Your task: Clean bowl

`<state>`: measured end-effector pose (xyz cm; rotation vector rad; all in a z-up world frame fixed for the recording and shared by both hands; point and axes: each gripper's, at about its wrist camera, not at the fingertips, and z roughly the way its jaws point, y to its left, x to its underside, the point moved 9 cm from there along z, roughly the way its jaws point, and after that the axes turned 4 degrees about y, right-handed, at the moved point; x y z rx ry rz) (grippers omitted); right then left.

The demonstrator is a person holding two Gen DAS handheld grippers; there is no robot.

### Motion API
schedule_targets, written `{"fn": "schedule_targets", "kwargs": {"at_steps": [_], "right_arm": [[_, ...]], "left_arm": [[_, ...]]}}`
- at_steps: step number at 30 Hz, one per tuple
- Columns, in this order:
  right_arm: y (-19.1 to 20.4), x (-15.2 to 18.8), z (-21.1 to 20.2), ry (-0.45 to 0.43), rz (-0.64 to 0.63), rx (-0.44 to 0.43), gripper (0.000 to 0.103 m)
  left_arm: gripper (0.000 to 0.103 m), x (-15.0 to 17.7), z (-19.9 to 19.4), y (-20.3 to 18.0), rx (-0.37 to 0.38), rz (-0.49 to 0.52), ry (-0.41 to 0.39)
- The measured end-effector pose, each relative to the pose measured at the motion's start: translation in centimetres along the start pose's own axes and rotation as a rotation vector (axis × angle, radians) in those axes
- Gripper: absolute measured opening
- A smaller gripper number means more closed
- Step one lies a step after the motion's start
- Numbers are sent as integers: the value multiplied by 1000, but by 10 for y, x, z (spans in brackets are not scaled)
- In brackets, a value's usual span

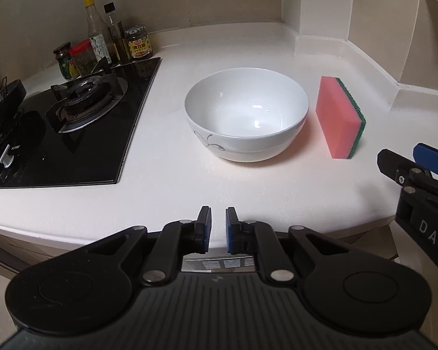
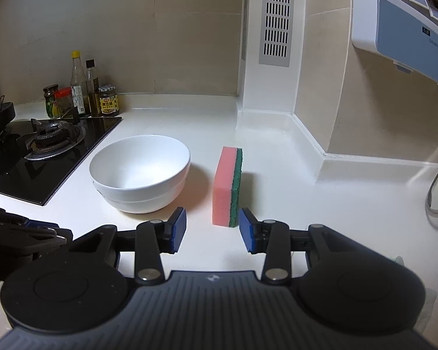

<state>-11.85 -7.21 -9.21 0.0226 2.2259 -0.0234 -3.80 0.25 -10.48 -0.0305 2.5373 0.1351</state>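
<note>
A white bowl [image 1: 246, 113] [image 2: 140, 172] with a grey leaf pattern stands upright and empty on the white counter [image 1: 248, 186]. Right of it a pink sponge [image 1: 338, 116] [image 2: 223, 186] with a green scouring side stands on its long edge. My left gripper [image 1: 218, 213] hovers over the counter's front edge, in front of the bowl; a narrow gap shows between its blue pads and nothing is in it. My right gripper [image 2: 212, 218] is open wide, with the sponge's near end just ahead of the gap and untouched. Its fingers [image 1: 408, 166] also show at the right edge of the left wrist view.
A black gas hob [image 1: 73, 122] [image 2: 43, 151] lies left of the bowl, with sauce bottles and jars [image 1: 108, 46] [image 2: 84, 99] behind it. A wall pillar [image 2: 265, 87] and a stepped ledge close the back right. A curved metal tube [image 2: 435, 192] stands far right.
</note>
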Motion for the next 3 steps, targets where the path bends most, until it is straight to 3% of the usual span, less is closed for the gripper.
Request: {"fn": "schedule_targets", "kwargs": {"at_steps": [3], "right_arm": [[-2,-1,2,1,0,2,35]], "left_arm": [[10,0,4,0,14,-12,18]]}}
